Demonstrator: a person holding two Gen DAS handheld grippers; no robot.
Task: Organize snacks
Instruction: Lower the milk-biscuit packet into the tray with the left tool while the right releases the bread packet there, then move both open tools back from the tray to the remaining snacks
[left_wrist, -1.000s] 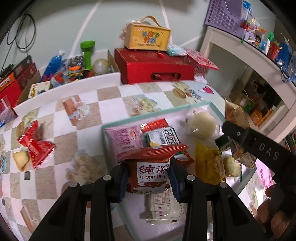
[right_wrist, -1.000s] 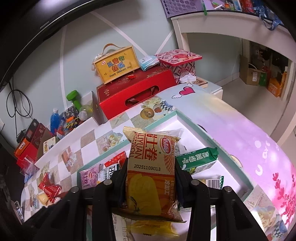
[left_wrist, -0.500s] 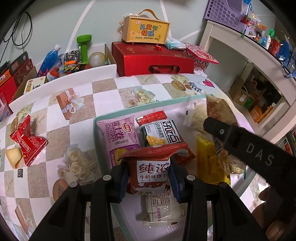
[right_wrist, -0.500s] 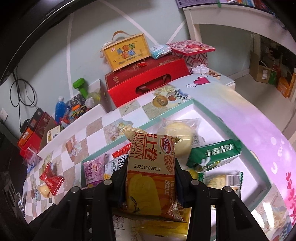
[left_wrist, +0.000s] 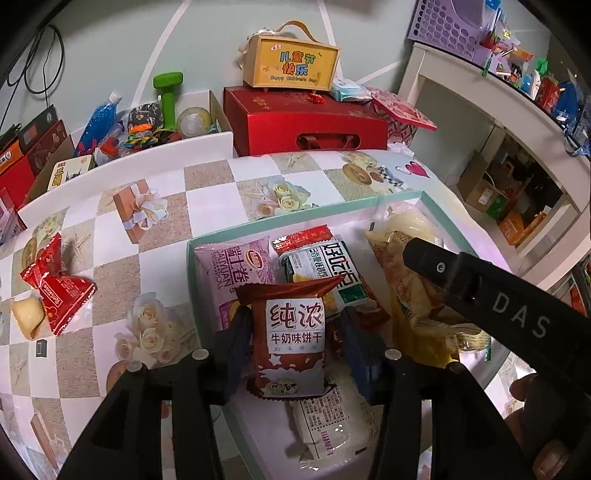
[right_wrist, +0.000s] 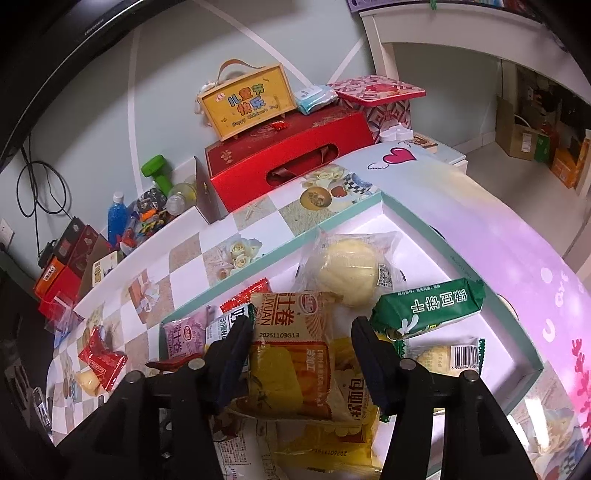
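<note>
Table (left_wrist: 110, 258) with a checked floral cloth carries a white tray with a teal rim (left_wrist: 192, 280), and both claws are over its near end

Step in hand, as I read it: drop-off of two packets into the tray. To do it well:
- spread the fingers fully before backing out, since a pad on a wrapper edge will drag the packet along
- pull out up and back, not sideways; the neighbours are packed tight
- let each packet lie flat on the pile, not stand on edge

left claw (left_wrist: 294, 317): part open. The brown milk biscuit packet (left_wrist: 293, 343) sits upright between the fingers, with the left pad at its edge and a clear gap on the right. That is not a firm grip; it looks released or close to it. A white packet (left_wrist: 328, 428) lies under it

right claw (right_wrist: 302, 326): part open. The yellow roll packet (right_wrist: 291, 354) lies between the fingers on other yellow wrappers, with a gap on the right side and the left finger close. I can't tell whether that finger touches

Farther into the tray are a pink roll packet (left_wrist: 231, 269), a green packet (right_wrist: 428, 306) and a wrapped bun (right_wrist: 349, 273) near the far corner

Outside the tray at far left, red candy packets (left_wrist: 59, 291) are loose on the table, likely the next picks

Beyond the table edge is a red gift box (left_wrist: 306, 125) at the wall
</note>
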